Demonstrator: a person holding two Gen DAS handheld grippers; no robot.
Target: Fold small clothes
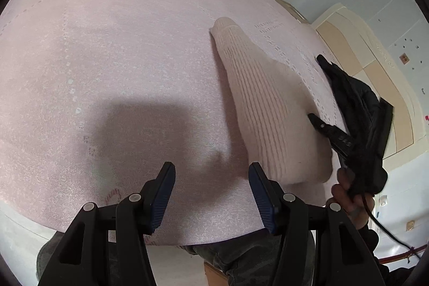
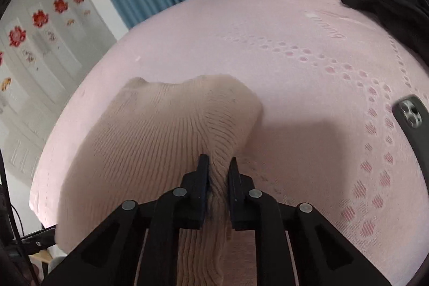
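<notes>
Ribbed beige knit garment (image 2: 171, 125) lies on the pink sheet (image 1: 107, 58), and your right gripper (image 2: 218, 165) has a bunched fold of it between its narrow jaws; whether the pads truly press the cloth is hard to judge, since the fold hides their inner faces. Your left gripper (image 1: 211, 178) hovers half open over bare sheet beside the garment (image 1: 265, 109), holding nothing. At the frame edge a phone (image 2: 414, 122) and dark cloth (image 2: 386, 7) are cut off.
</notes>
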